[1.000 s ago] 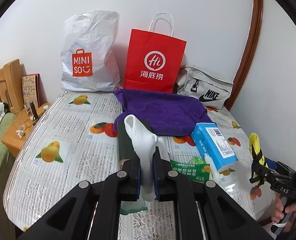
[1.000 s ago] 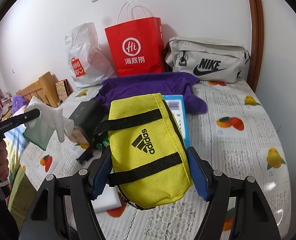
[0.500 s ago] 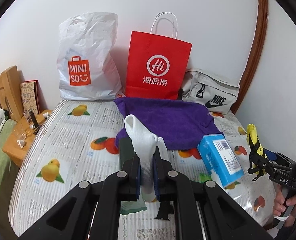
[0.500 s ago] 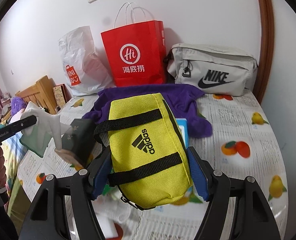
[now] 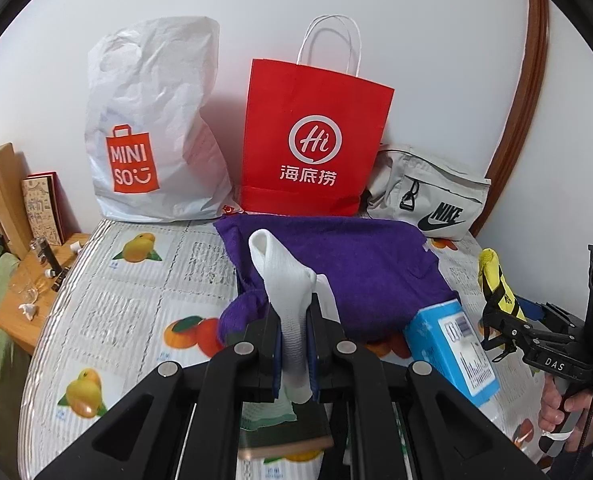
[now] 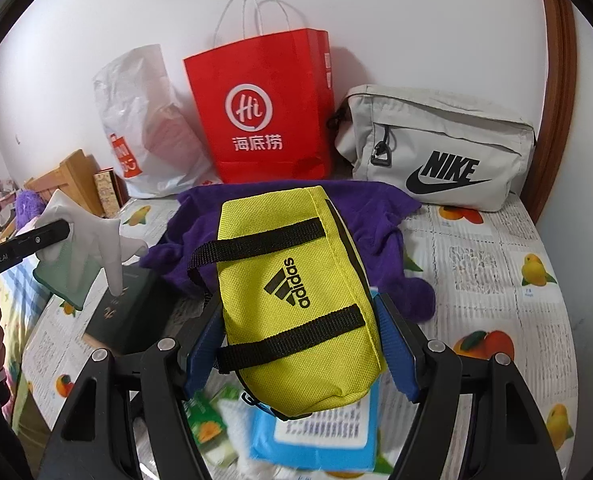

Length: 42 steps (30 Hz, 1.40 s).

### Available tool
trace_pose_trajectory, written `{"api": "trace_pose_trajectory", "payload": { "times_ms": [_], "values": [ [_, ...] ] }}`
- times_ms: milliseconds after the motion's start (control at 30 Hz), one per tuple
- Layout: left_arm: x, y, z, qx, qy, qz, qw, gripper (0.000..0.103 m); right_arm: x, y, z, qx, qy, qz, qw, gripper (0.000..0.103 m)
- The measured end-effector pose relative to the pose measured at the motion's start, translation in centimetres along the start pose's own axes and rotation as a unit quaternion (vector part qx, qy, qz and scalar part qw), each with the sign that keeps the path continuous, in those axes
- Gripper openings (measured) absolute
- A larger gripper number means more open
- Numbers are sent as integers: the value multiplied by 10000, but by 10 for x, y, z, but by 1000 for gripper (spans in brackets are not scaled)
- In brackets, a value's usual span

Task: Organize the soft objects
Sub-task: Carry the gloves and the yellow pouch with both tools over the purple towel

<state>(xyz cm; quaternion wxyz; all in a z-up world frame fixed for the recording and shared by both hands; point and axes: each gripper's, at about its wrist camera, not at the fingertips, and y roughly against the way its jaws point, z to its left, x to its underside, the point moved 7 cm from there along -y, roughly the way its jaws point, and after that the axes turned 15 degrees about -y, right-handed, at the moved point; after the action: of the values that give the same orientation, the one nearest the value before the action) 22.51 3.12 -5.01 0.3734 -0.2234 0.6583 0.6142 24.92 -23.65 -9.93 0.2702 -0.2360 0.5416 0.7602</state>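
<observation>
Limp white cotton glove [image 5: 284,280] pinched between my left fingers [image 5: 275,334]; squashy yellow Adidas pouch [image 6: 296,292] clamped mid-body between my right fingers [image 6: 392,344].

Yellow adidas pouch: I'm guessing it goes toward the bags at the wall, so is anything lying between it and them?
Yes. The purple towel lies spread on the bed between the yellow adidas pouch, clamped in the right tongs, and the red paper bag.

Ahead of me, against the wall, a white Miniso bag [image 5: 152,128], a red paper bag [image 5: 316,140], fruit-print table cover [image 5: 136,304], blue carton [image 5: 454,350], a dark box [image 6: 124,312], perhaps a book.
</observation>
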Motion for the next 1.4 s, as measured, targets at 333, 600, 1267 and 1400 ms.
{"api": "trace_pose_trajectory", "payload": {
  "times_ms": [333,600,1267,1400],
  "values": [
    [-22,-52,8,147,96,124,9998,10,-34,-42,-4,104,39,132,9999,71],
    [-37,-98,13,188,105,321,9993,10,-57,-81,-2,95,66,188,9998,71],
    [-39,-198,20,349,447,928,9941,10,-60,-169,-25,418,-73,973,9943,71],
    [-37,-201,22,323,513,984,9933,13,-59,-173,-28,442,-138,1043,9935,73]
  ]
}}
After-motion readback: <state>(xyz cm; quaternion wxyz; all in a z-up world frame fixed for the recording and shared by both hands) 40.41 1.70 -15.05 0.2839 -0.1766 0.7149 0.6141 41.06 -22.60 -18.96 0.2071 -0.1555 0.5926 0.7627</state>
